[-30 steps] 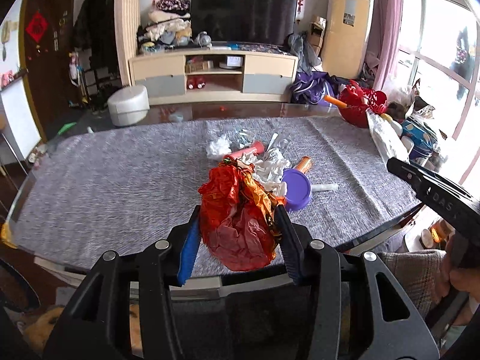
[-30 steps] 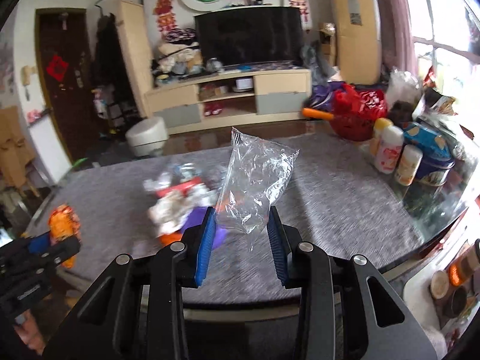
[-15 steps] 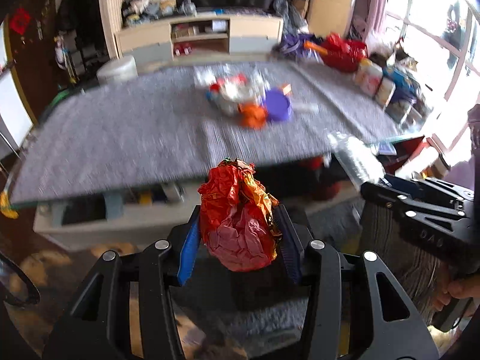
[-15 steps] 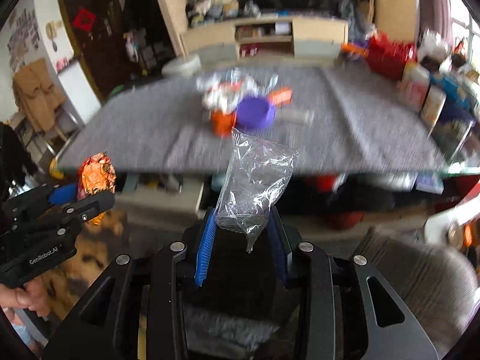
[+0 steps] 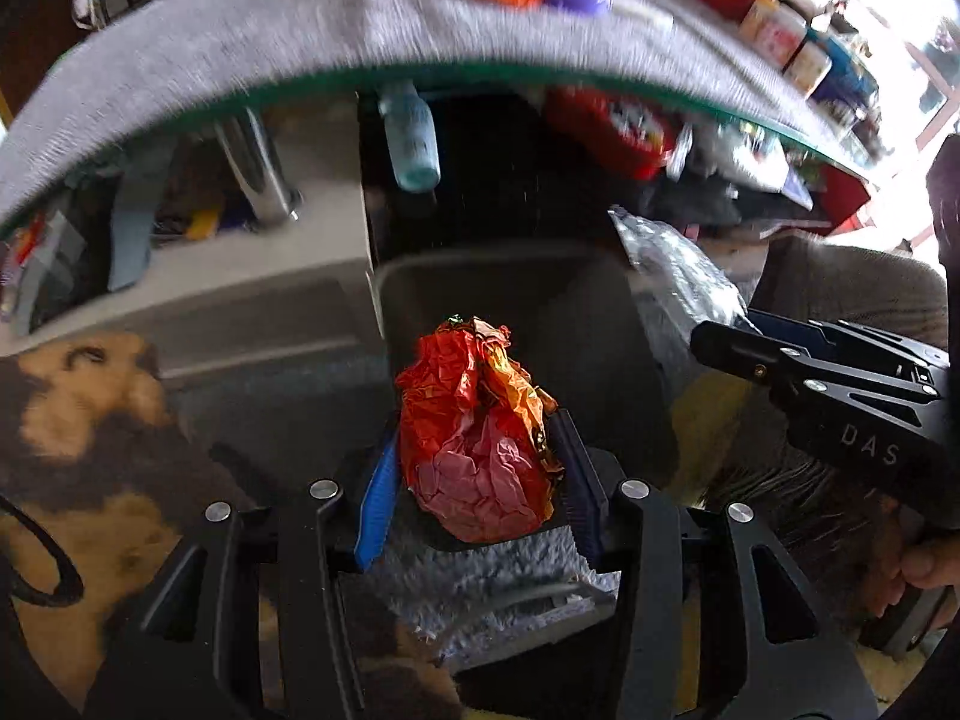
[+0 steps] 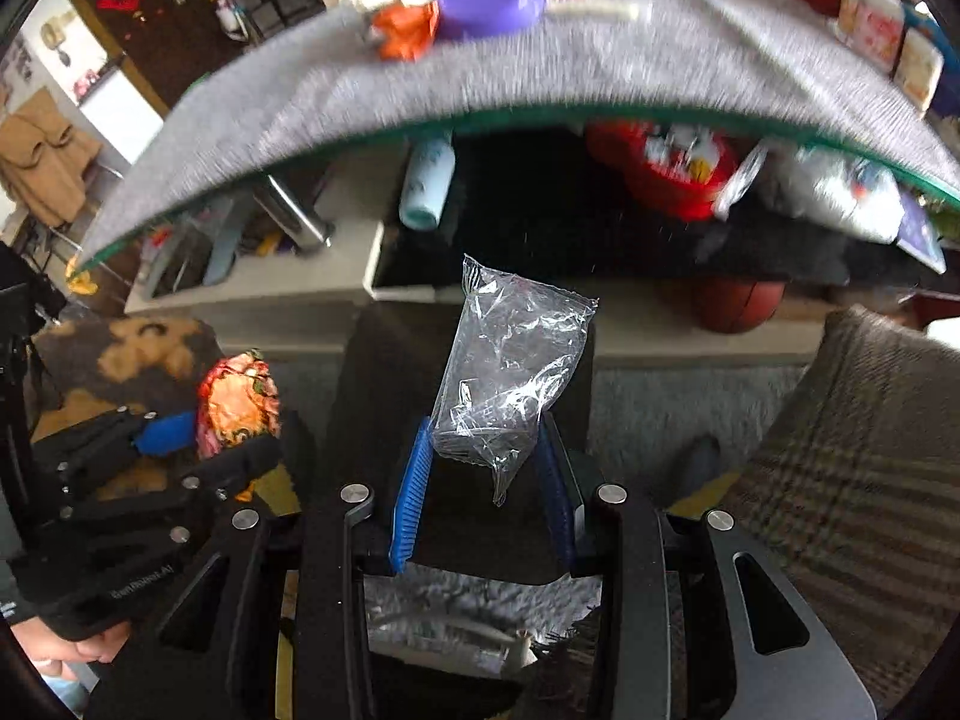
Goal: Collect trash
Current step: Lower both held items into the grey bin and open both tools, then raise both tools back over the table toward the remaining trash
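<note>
Orange-red crumpled wrapper pinched in left gripper, over a dark bin below the table edge. Right gripper clamps a clear plastic bag above the same bin. Lettering "DAS" readable on right gripper body; the left's reads "GenRobot.AI", probably. Purple lid sits on the table.

Daylight glares at upper right; tabletop motion-blurred, perhaps unfocused; fisheye-bent edges.
</note>
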Demonstrator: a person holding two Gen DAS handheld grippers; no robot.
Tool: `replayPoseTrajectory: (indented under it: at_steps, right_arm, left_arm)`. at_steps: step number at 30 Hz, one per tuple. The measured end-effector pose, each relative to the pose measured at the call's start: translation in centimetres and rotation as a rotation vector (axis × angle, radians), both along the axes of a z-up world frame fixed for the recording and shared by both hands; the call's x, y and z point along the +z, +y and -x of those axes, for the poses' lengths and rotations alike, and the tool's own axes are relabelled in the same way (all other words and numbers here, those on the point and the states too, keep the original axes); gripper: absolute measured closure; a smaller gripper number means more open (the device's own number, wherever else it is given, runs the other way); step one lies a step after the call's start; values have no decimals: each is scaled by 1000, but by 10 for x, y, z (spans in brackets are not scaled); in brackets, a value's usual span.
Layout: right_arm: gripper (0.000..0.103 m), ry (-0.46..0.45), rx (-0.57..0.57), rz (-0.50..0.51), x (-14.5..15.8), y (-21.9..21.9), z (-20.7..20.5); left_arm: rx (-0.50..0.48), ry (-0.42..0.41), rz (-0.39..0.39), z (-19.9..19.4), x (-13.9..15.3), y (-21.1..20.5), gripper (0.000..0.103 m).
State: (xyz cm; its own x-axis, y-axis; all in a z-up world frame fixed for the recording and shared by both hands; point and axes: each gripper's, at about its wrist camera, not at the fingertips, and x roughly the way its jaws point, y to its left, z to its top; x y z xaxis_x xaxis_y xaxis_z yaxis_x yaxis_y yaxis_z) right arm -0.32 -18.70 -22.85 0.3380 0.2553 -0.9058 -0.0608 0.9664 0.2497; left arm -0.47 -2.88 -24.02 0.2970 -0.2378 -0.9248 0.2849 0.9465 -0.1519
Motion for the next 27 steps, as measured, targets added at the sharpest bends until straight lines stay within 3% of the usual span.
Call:
replayPoseTrajectory:
  at_steps: [9, 11, 13, 15, 19, 22, 27]
  right_arm:
    - [64, 63, 11, 10, -22, 5, -16]
    - [59, 61, 6, 7, -22, 4, -19]
    - [49, 54, 2, 10, -21, 3, -21]
    - [46, 46, -7, 10, -19, 1, -22]
    - [41, 1, -38, 30, -6, -6, -25]
    - [36, -43, -60, 45, 9, -14, -28]
    - [24, -147, -97, 65, 45, -29, -35]
  left_arm:
    - [-48, 66, -34, -8, -22, -10, 54]
    - [-49, 69, -32, -10, -23, -12, 53]
    - [-50, 68, -32, -11, -23, -12, 46]
    - [-49, 67, -28, -12, -22, -12, 40]
    - [-39, 50, -21, -16, -15, -10, 21]
    - [-37, 24, -28, -19, -5, -9, 13]
    - [-19, -52, -36, -27, 26, -3, 9]
